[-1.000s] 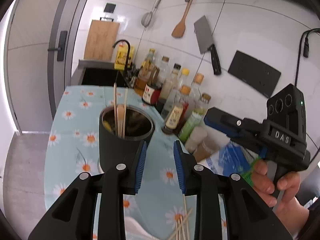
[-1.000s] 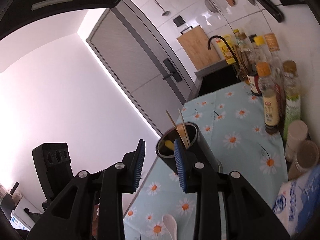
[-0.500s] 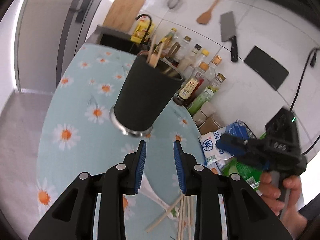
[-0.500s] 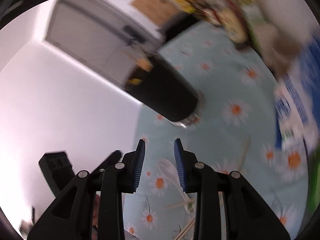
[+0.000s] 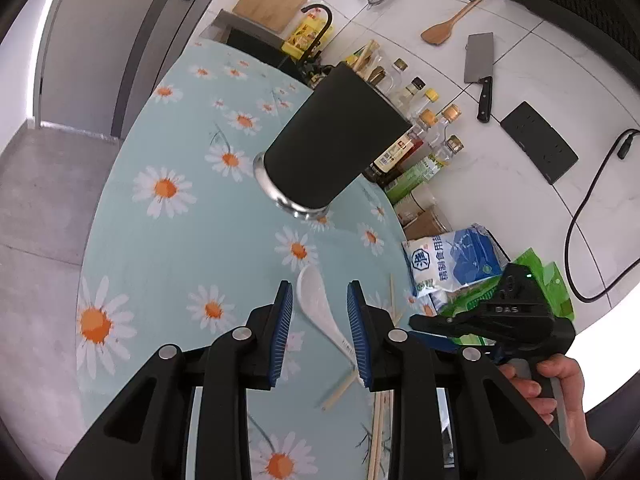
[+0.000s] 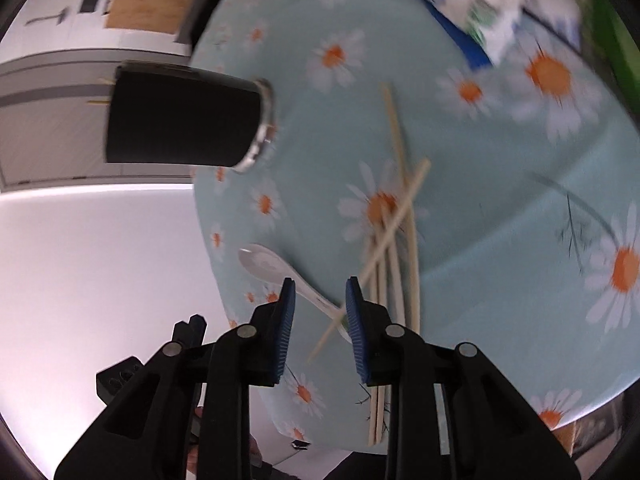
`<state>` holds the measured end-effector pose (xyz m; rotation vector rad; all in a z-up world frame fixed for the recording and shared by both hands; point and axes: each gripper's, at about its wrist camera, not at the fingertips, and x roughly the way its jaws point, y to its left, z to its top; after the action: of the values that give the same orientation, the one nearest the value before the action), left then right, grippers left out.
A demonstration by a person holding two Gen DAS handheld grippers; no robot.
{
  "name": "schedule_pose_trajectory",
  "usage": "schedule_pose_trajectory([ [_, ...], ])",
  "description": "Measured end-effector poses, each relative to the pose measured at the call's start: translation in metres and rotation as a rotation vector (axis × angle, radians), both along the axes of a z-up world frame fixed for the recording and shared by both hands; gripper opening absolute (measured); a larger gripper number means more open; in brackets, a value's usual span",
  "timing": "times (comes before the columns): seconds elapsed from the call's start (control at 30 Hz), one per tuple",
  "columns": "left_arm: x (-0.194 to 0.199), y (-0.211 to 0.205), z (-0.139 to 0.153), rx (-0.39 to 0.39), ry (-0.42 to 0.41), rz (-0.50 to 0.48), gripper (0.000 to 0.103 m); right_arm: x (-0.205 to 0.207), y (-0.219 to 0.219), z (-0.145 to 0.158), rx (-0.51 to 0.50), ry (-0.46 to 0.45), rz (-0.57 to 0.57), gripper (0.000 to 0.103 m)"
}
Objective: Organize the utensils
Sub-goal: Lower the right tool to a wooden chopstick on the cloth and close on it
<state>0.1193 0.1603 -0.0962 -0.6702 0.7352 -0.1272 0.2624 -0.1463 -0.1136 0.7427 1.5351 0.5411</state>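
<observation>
Left gripper seen with jaws parted, nothing clamped; white spoon lies on tablecloth between pads, untouched. Right gripper jaws just narrowed, still apart, nothing pressed; spoon handle and loose chopsticks lie below, right of spoon. Farther: black utensil holder upright on cloth, chopstick tips noted protruding from rim. Beyond, bottles ranged along wall.

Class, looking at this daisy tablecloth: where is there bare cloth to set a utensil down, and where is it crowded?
Free: the wide stretch of tablecloth between the black holder, the table's outer edge and the white spoon. Crowded: the wall side, where bottles and a salt bag stand, and beside the spoon, where loose chopsticks cross.
</observation>
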Motion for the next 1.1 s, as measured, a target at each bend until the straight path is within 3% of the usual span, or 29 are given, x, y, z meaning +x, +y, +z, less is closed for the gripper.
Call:
schedule_pose_trajectory([
  [0.27, -0.012, 0.010, -0.013, -0.038, 0.019, -0.018, 0.027, -0.007, 0.012, -0.018, -0.058, 0.088, -0.038, 0.023],
  [0.77, -0.017, 0.028, -0.024, -0.076, 0.032, -0.046, 0.027, 0.013, 0.047, -0.023, -0.222, 0.132, -0.075, 0.019],
  [0.97, -0.014, 0.033, -0.027, -0.090, 0.027, -0.050, 0.027, 0.019, 0.060, -0.018, -0.323, 0.138, -0.059, 0.008],
  [1.1, -0.011, 0.035, -0.028, -0.098, 0.026, -0.054, 0.027, 0.021, 0.066, -0.021, -0.323, 0.147, -0.061, 0.006],
])
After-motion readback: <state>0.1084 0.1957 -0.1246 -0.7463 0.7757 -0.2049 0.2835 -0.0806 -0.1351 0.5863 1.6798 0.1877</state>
